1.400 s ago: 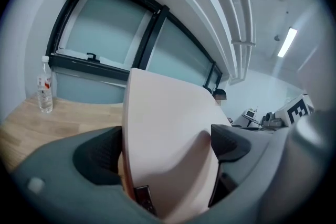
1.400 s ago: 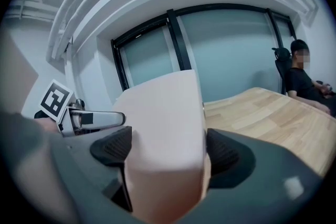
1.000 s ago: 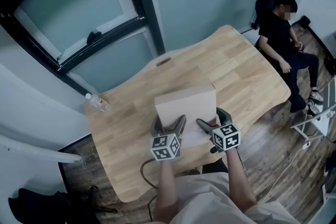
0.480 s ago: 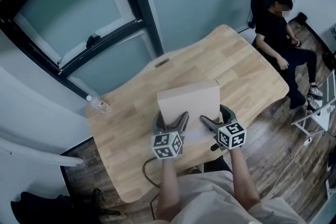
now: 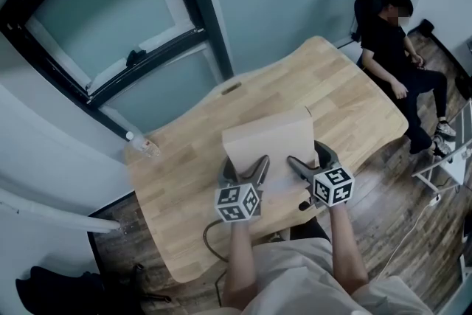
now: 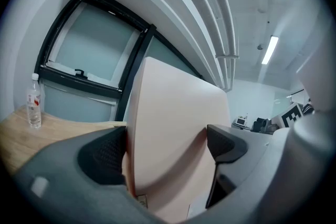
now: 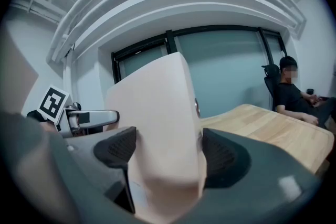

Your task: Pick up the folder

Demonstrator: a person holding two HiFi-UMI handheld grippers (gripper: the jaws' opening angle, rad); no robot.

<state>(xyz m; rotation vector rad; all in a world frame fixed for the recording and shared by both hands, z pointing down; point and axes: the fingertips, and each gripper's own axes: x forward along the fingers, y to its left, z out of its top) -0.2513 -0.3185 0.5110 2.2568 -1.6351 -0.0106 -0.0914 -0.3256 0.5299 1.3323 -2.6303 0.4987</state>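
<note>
A thick beige folder point(image 5: 269, 142) hangs in the air over the wooden table point(image 5: 177, 181), held by its near edge between both grippers. My left gripper point(image 5: 243, 167) grips its near left corner. In the left gripper view the folder point(image 6: 173, 123) fills the gap, and both pads point(image 6: 102, 157) press on it. My right gripper point(image 5: 306, 156) holds the near right corner. The right gripper view shows the folder point(image 7: 157, 123) pinched between the pads point(image 7: 223, 157), and those jaws have just been closing a little tighter on it.
A clear water bottle point(image 5: 144, 145) stands at the table's far left edge, also in the left gripper view as the bottle point(image 6: 33, 102). A person in black point(image 5: 394, 48) sits on a chair beyond the table's right end. A white rack point(image 5: 450, 166) stands on the floor at right.
Both grippers have risen with the folder in them; in the head view they sit slightly higher and further right than a second ago.
</note>
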